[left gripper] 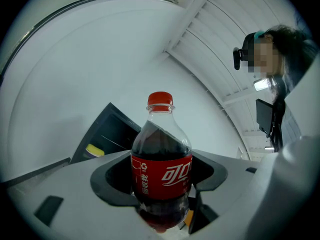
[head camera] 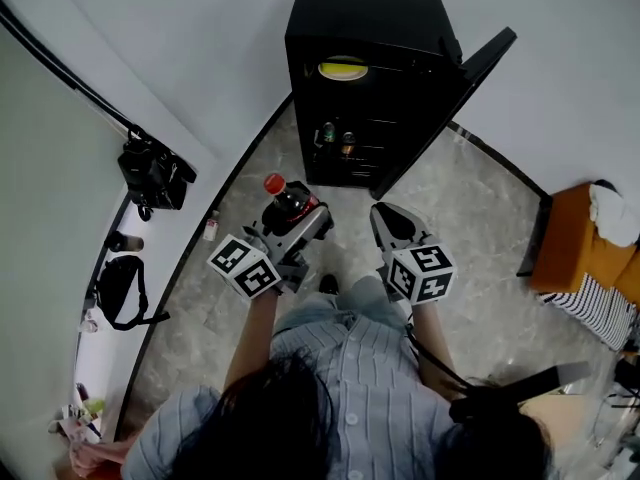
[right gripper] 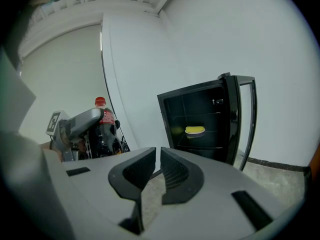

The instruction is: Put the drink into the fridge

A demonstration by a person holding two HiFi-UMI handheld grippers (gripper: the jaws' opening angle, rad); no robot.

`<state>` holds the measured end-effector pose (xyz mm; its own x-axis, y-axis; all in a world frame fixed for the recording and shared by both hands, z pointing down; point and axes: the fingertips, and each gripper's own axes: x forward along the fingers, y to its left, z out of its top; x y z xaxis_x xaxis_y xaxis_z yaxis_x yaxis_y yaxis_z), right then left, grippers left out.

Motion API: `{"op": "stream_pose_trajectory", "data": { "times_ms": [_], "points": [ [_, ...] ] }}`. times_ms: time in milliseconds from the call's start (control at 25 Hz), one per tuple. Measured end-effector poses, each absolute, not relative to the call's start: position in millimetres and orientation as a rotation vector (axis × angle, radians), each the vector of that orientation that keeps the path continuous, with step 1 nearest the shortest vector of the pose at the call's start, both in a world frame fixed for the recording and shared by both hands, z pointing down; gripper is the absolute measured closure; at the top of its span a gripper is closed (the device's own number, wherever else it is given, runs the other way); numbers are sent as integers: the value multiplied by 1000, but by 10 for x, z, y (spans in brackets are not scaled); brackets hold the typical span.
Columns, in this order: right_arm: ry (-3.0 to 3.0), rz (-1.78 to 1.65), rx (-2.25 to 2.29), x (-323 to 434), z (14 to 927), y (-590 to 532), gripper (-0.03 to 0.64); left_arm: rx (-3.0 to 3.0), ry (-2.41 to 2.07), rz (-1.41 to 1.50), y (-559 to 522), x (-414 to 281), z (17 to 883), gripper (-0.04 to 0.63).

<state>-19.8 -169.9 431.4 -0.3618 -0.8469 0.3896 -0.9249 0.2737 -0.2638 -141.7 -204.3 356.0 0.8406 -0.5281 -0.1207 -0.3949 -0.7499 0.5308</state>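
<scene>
The drink is a clear plastic bottle of dark cola with a red cap and a red label. It stands upright, clamped at label height between the jaws of the left tongs, off the floor and just in front of the fridge. The fridge is a small black cabinet on the floor by the white wall, with its door swung wide to the right and wire shelves showing inside.

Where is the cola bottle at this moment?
Head view: the cola bottle sits left of centre, gripped in the left gripper's jaws, just short of the open fridge.
</scene>
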Motion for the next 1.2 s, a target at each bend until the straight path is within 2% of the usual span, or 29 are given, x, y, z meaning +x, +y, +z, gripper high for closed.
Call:
{"op": "stream_pose_trajectory", "data": {
  "times_ms": [760, 1200],
  "points": [
    [-2326, 780, 1647, 198, 4568, -2165, 578, 2486, -670, -286, -2644, -972, 3859, 279],
    [-2351, 747, 1456, 353, 4995, -2697, 578, 2516, -578, -190, -3032, -511, 4425, 279]
  ]
}}
